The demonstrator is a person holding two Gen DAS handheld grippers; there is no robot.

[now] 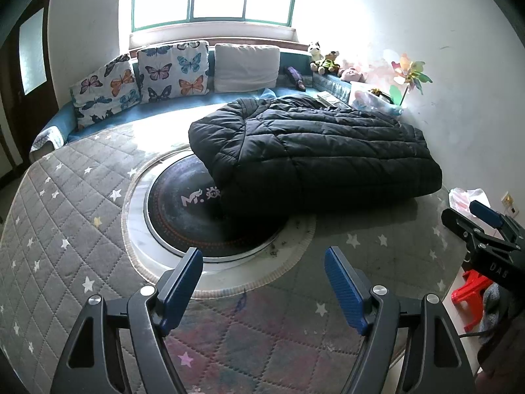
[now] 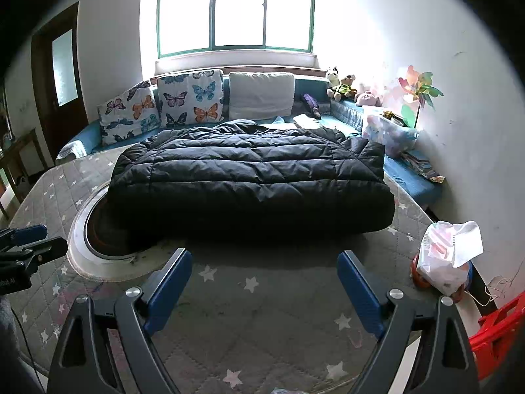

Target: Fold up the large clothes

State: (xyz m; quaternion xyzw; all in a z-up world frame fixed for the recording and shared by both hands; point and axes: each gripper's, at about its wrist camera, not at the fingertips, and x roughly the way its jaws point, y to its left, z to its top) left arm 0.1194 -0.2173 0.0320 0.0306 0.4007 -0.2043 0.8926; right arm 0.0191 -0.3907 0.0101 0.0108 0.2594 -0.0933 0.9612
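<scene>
White "M." logo with a wing mark on the dark round disc [image 1: 183,210], followed by a character half hidden under the black jacket [image 1: 315,151], unreadable. "DAS" in pale letters on the right gripper [image 1: 466,220] body. On the left gripper [image 2: 23,239] body, partial white text ending "AI".

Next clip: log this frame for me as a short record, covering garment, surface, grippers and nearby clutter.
garment: black puffer jacket, folded into a bulky block, partly covering the round dark inset
surface: grey star-print quilted mat
left gripper: open, nothing between the fingers, short of the jacket
right gripper: open, nothing between the fingers, short of the jacket
clutter: white plastic bag at the mat's right edge; red stool beside it
background: butterfly cushions under the window
</scene>
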